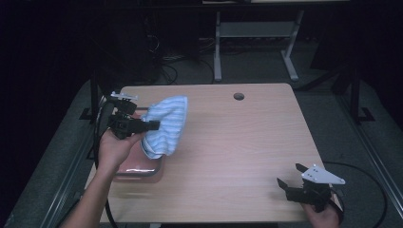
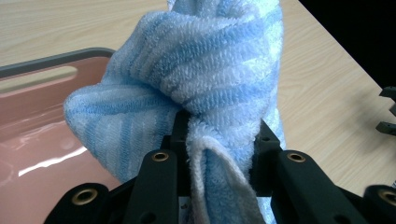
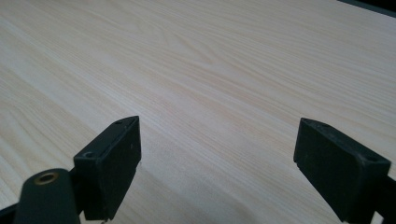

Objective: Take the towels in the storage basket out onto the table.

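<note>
At the near right corner of the bench (image 1: 228,156), the right gripper (image 1: 291,175) rests with its jaws spread wide, grasping nothing. Farther back on the left, the left gripper (image 1: 154,125) is clenched on a blue striped towel (image 1: 166,124), lifted above a pink tray (image 1: 138,168).

Towel (image 1: 165,124) lt blue w/ white stripes; tray (image 1: 138,167) pink, grey rim; tongs black.

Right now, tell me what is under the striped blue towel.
Below the hanging blue-and-white striped terry towel, pinched by the left gripper, lies a shallow pink plastic tray with a grey rim on the pale wooden table. The towel covers part of the tray, so that part's contents cannot be seen.
</note>
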`<state>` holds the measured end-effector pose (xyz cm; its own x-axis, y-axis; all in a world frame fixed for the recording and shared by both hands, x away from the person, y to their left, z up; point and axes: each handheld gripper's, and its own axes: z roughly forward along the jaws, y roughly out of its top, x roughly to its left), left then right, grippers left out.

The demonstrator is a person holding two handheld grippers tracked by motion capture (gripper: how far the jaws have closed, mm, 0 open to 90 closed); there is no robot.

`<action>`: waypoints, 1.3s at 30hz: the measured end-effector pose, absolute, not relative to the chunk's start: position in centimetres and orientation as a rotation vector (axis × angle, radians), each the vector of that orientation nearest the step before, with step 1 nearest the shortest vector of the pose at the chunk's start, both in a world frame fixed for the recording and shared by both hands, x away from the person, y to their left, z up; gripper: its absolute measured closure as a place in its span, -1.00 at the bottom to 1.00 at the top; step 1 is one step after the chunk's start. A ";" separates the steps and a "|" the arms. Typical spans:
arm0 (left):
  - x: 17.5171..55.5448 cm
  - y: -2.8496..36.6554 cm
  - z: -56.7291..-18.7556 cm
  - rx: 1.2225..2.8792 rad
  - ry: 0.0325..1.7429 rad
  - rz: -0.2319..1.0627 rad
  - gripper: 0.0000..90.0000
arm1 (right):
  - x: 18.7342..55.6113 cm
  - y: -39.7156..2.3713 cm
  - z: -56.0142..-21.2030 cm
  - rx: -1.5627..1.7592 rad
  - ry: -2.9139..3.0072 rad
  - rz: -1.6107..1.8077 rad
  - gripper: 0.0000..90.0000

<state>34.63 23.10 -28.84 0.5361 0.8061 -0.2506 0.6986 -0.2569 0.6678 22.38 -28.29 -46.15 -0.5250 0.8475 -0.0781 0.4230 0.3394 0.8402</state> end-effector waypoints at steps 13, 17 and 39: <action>35.1 20.9 -29.3 2.049 1.185 0.150 0.54 | 22.3 -28.4 -46.1 1.113 2.089 1.098 -0.68; 35.4 20.3 -29.6 2.051 1.177 0.141 0.54 | 22.3 -28.5 -46.1 1.117 2.088 1.099 -0.68; 36.7 15.6 -30.8 2.094 1.113 0.076 0.54 | 22.3 -28.8 -46.2 1.130 2.077 1.112 -0.68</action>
<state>36.67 15.62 -30.77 0.6198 0.7340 -0.2776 0.6892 -0.3400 0.6398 22.28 -28.84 -46.23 -0.5152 0.8551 -0.0579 0.4260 0.3141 0.8485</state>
